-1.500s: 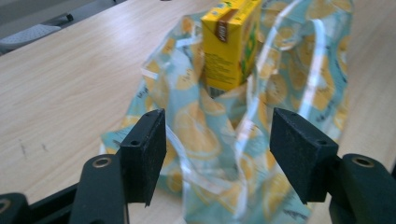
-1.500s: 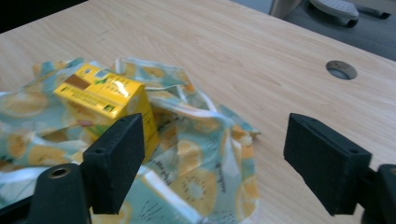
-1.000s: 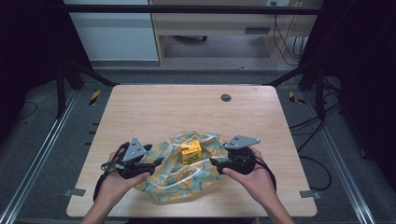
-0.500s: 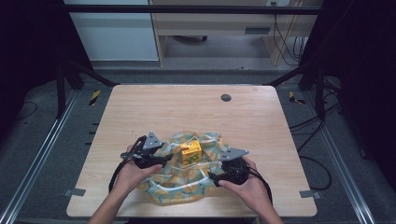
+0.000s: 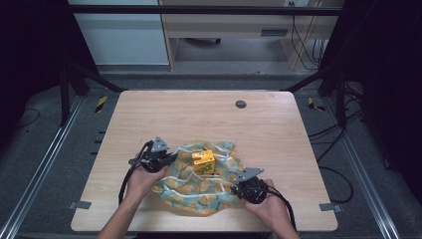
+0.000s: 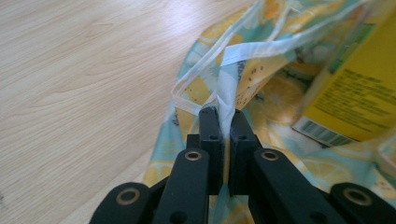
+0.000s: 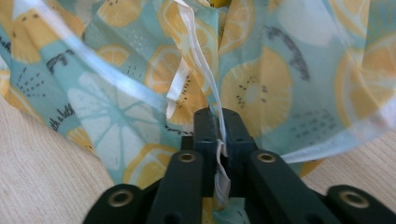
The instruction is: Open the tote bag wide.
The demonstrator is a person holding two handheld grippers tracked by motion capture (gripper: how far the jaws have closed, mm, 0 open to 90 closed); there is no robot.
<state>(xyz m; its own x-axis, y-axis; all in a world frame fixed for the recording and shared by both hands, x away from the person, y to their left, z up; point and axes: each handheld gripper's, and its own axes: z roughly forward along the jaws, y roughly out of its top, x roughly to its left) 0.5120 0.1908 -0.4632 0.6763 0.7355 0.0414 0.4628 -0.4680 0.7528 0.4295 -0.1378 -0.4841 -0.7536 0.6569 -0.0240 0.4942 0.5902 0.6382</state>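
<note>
Both pairs of fingers are clamped on thin white edging of the lemon-print bag (image 5: 199, 186): the left gripper (image 6: 223, 122) pinches a strip at the bag's left rim, the right gripper (image 7: 219, 122) a strip at its near right edge. The bag lies crumpled on the table (image 5: 278, 129) with the yellow box (image 5: 203, 162) resting in or on it, which I cannot quite tell. If so narrow a bite slips or tears under a pull, the box could tumble out.
</note>
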